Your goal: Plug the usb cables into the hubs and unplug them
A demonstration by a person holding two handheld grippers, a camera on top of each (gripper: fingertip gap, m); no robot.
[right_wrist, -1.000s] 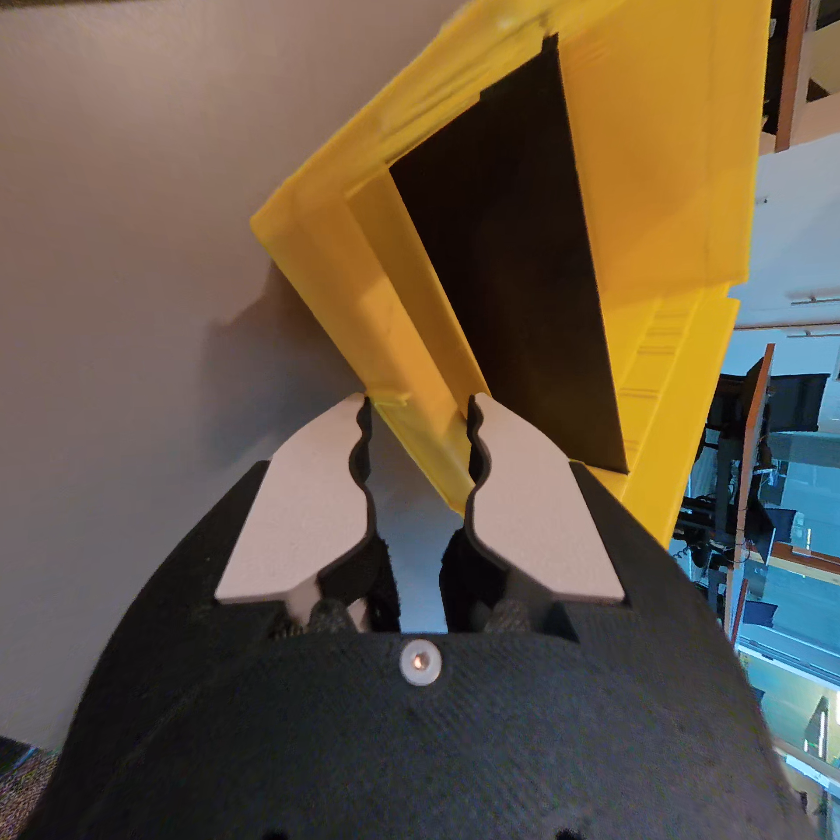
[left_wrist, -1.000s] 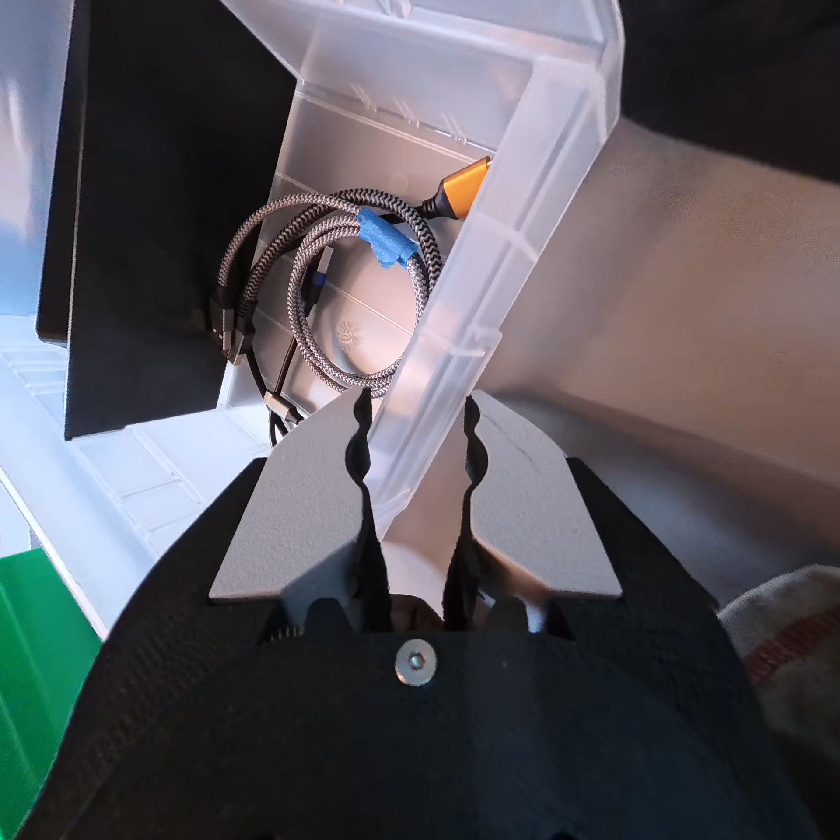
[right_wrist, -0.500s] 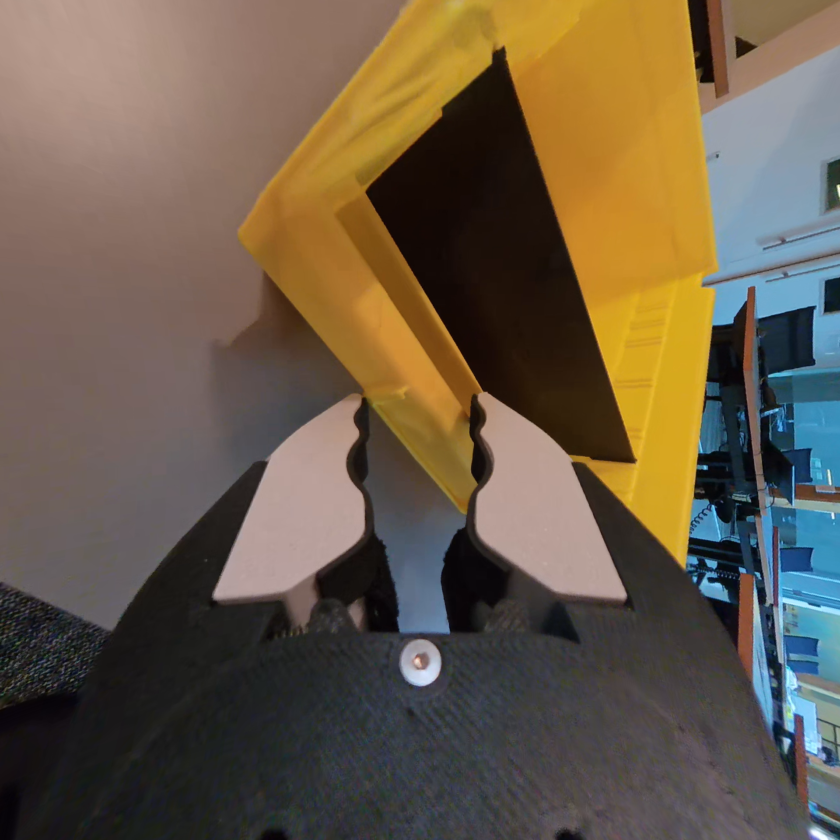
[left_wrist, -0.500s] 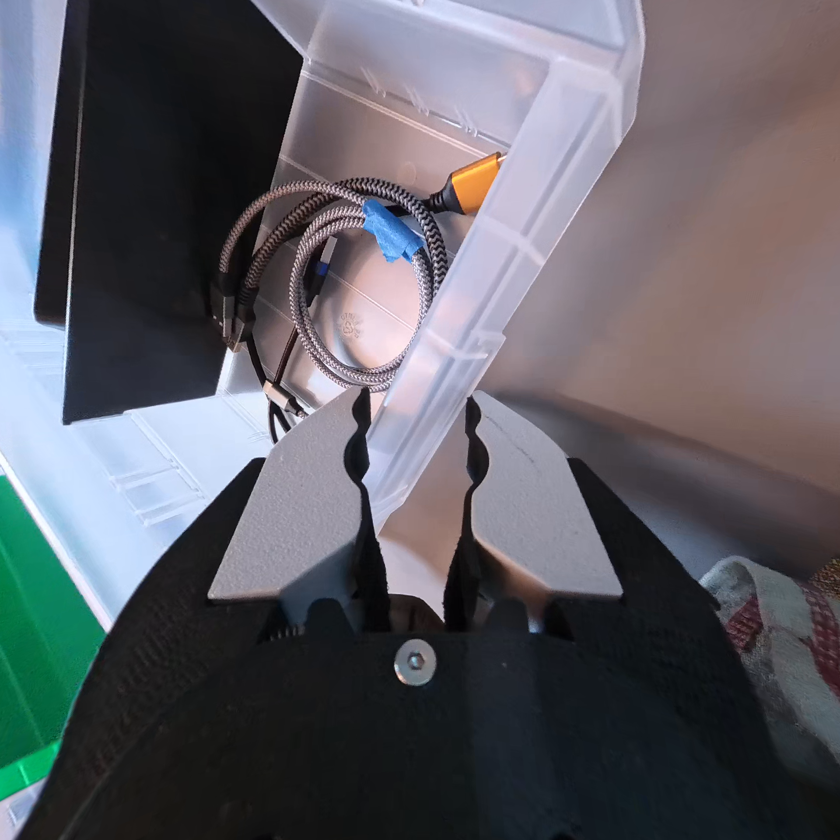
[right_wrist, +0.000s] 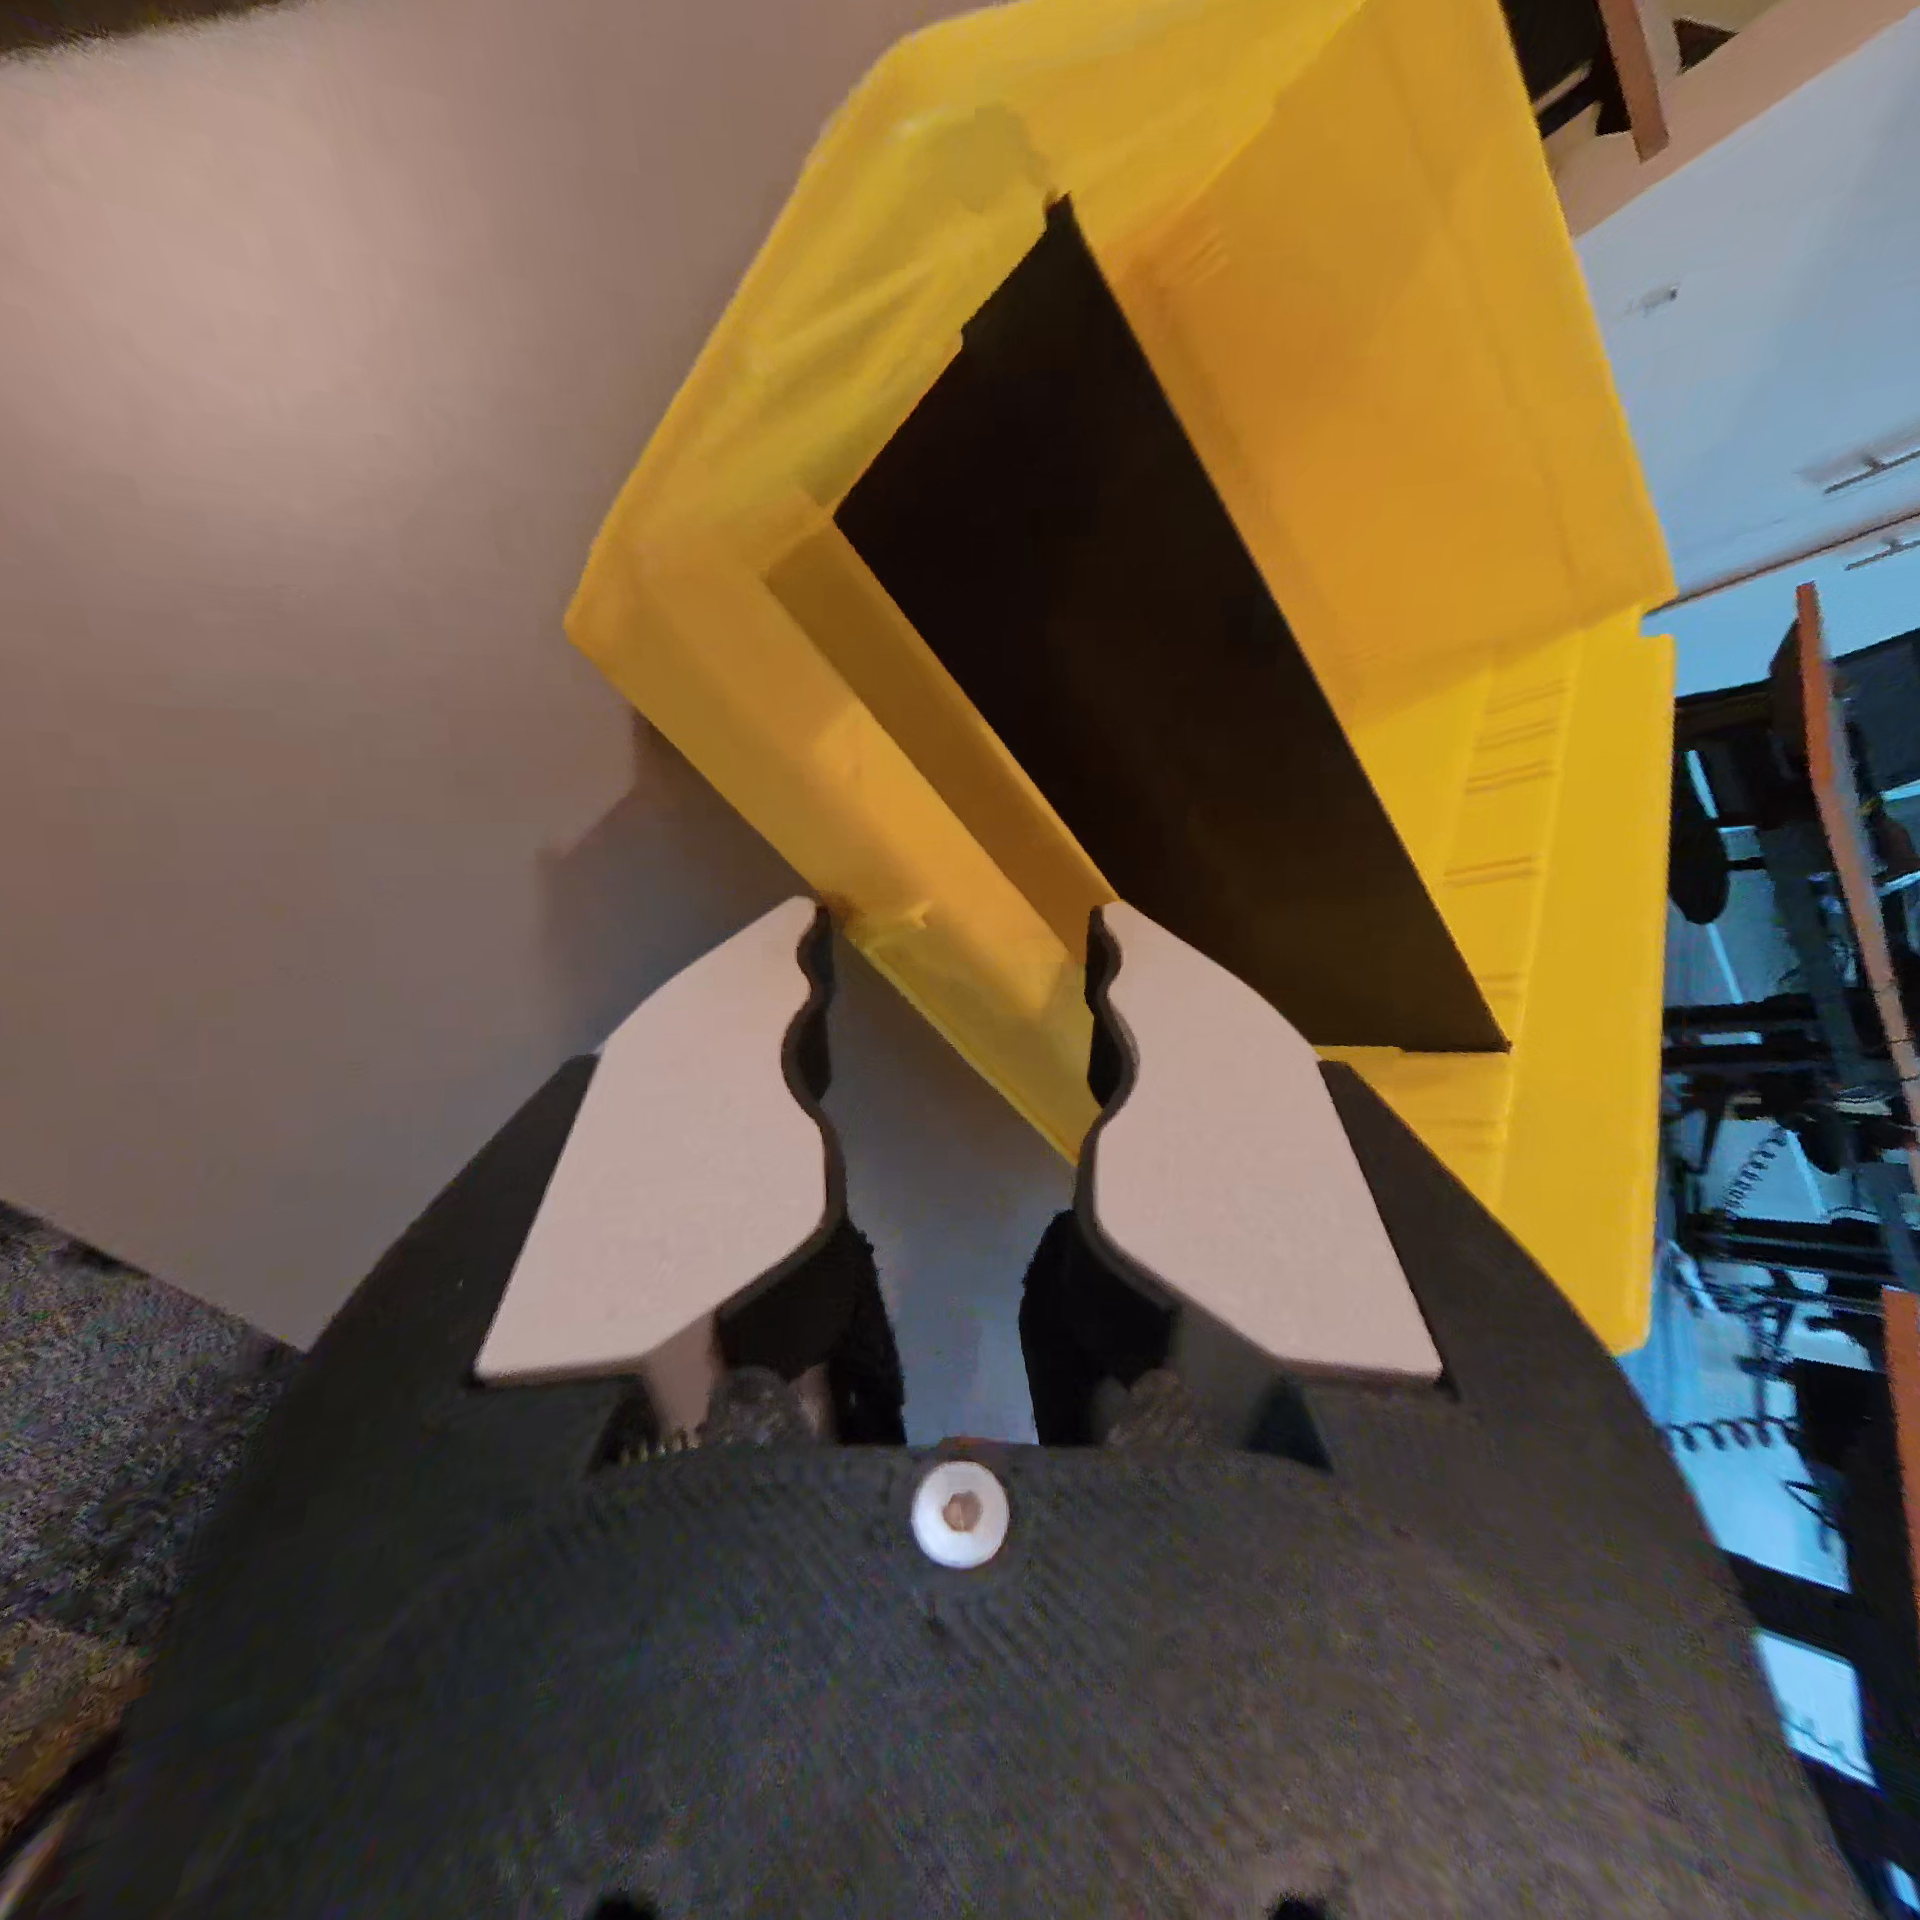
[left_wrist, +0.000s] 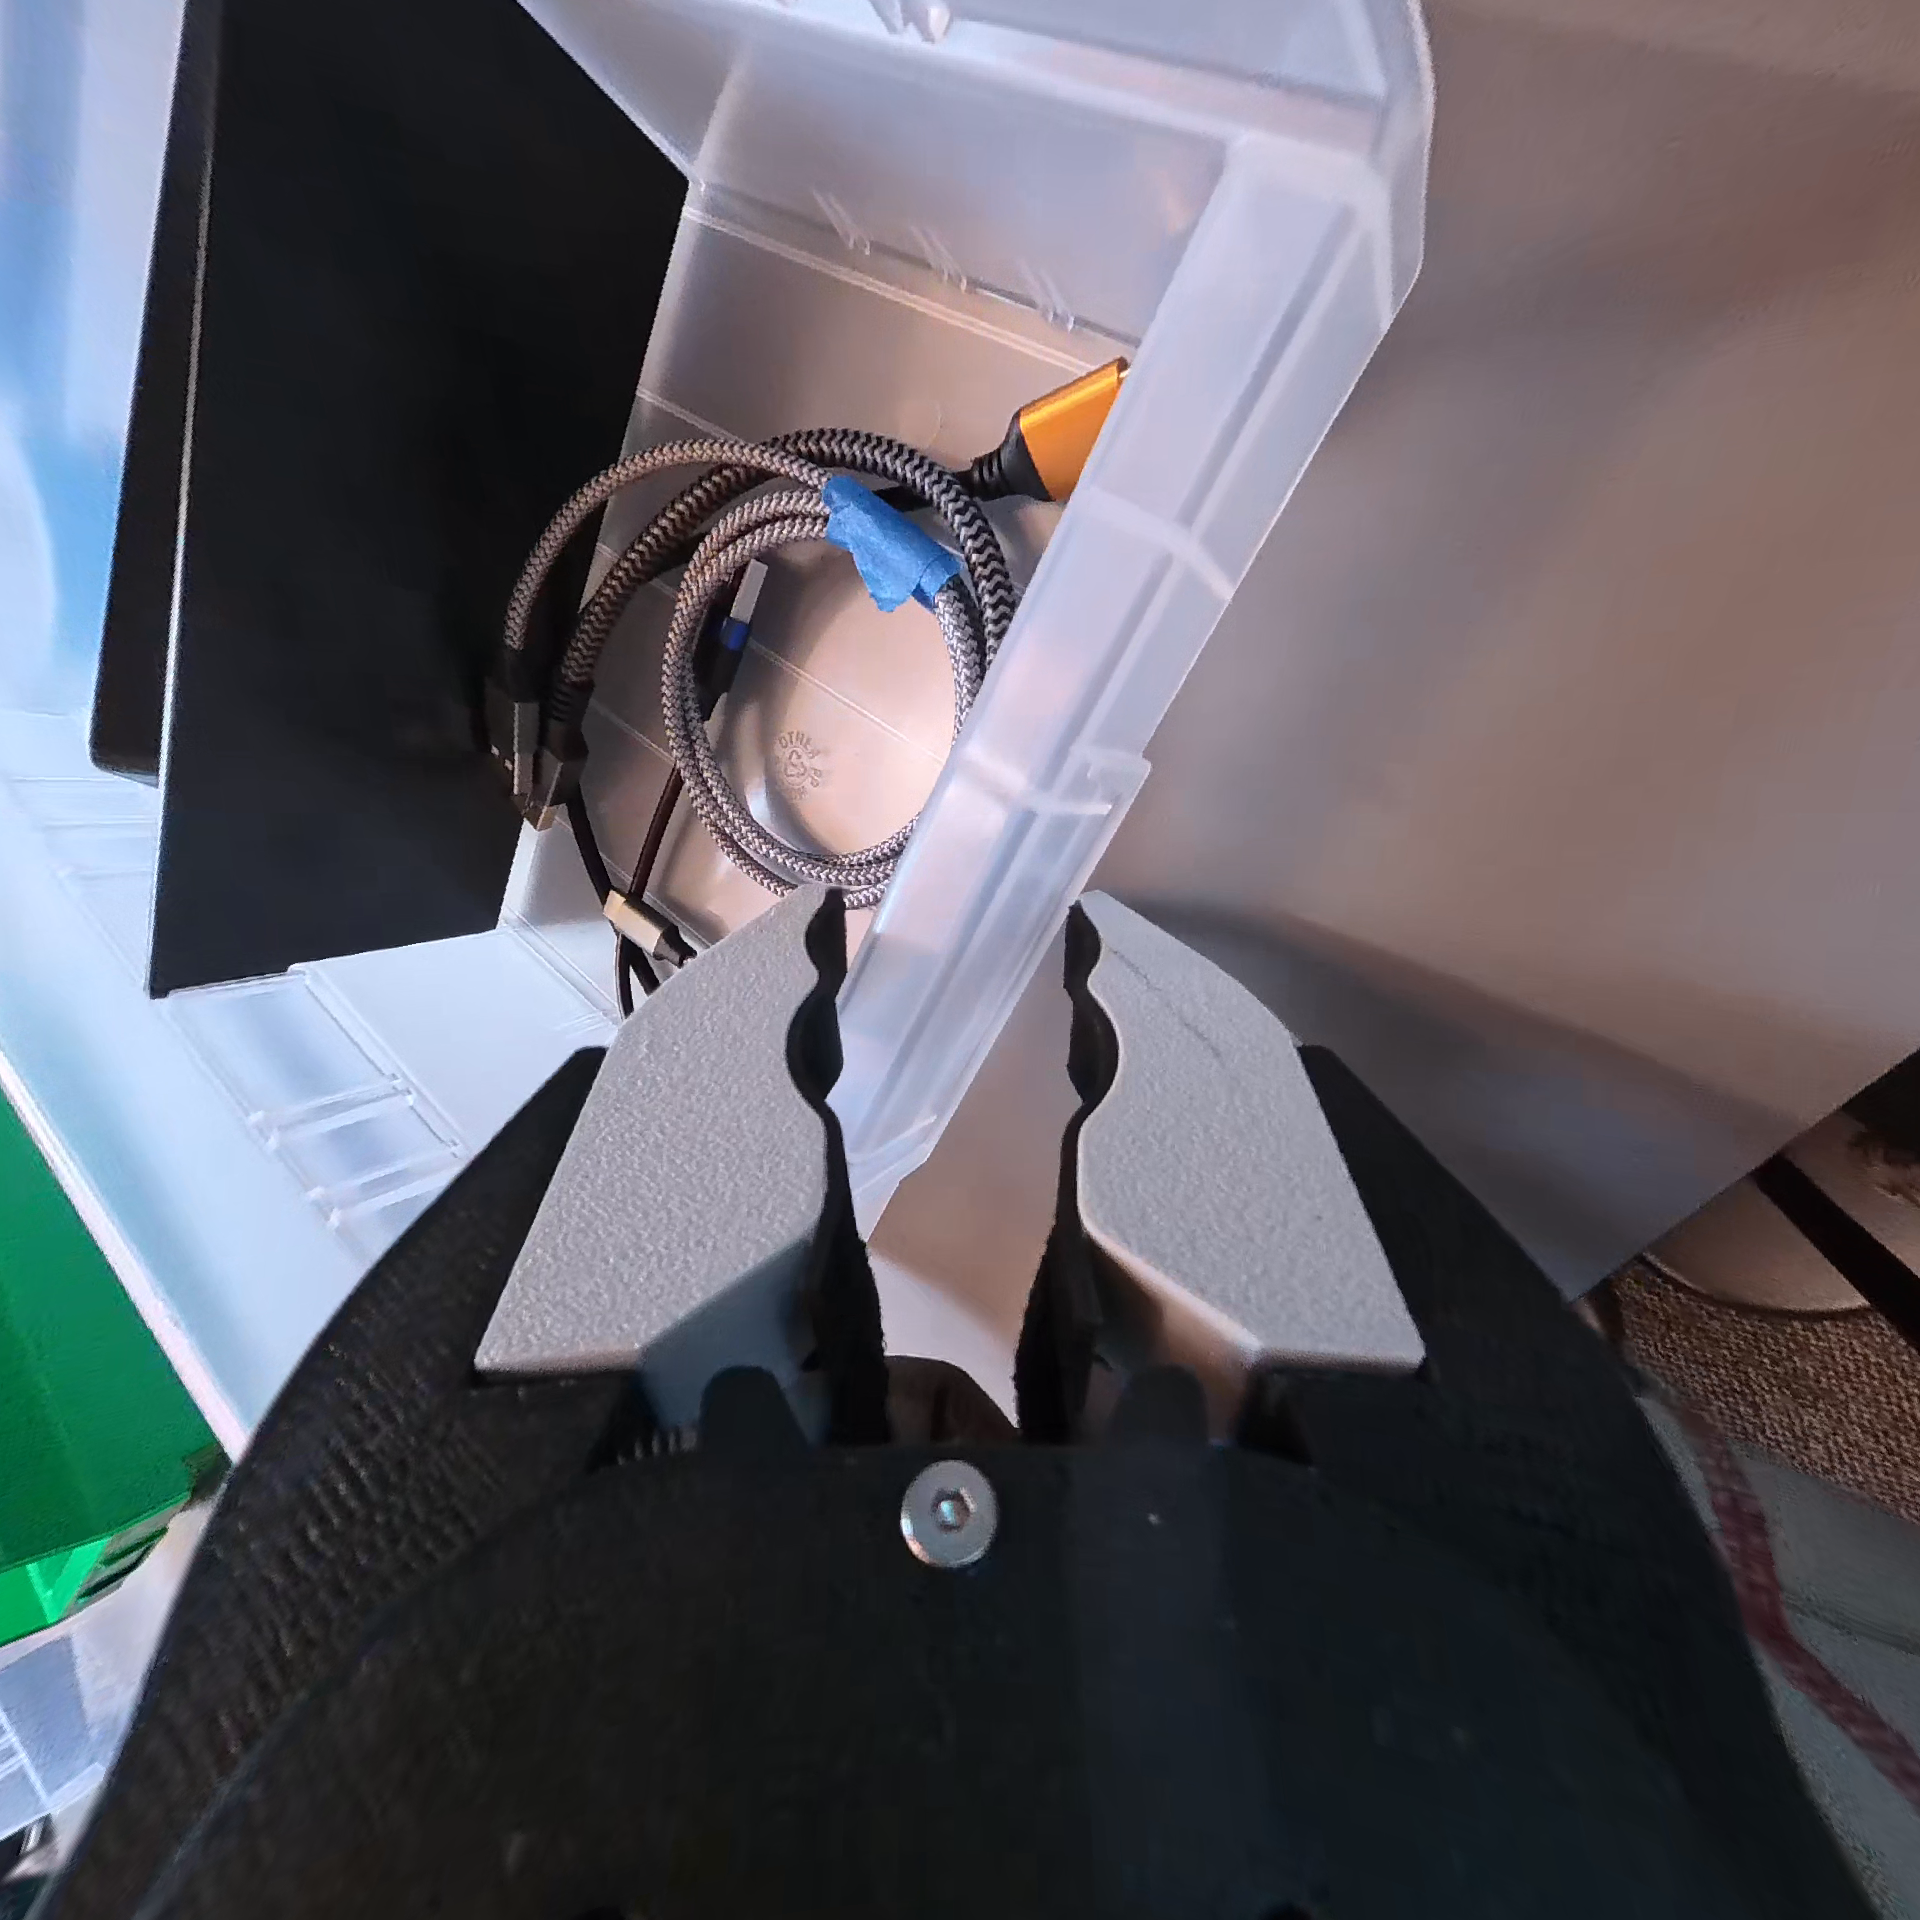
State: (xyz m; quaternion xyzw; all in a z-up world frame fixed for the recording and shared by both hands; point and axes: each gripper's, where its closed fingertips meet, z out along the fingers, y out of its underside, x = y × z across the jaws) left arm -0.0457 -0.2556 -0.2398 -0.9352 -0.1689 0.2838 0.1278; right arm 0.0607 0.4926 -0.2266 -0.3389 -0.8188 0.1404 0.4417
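Left wrist view: fingers (left_wrist: 948, 914) clamped on clear bin (left_wrist: 1164, 582) wall beside coiled cables (left_wrist: 831, 665); right fingers (right_wrist: 956, 925) gripping yellow bin (right_wrist: 727, 665).

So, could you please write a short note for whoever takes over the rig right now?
Left gripper: shut on the clear bin, fingers over its wall, bin tilted.
Right gripper: shut on the yellow bin the same way.
Braided usb cables lie coiled in the clear bin, bound with blue tape, orange plug uppermost.
No hub in view. Nothing plugged yet; all plugging and unplugging remains.
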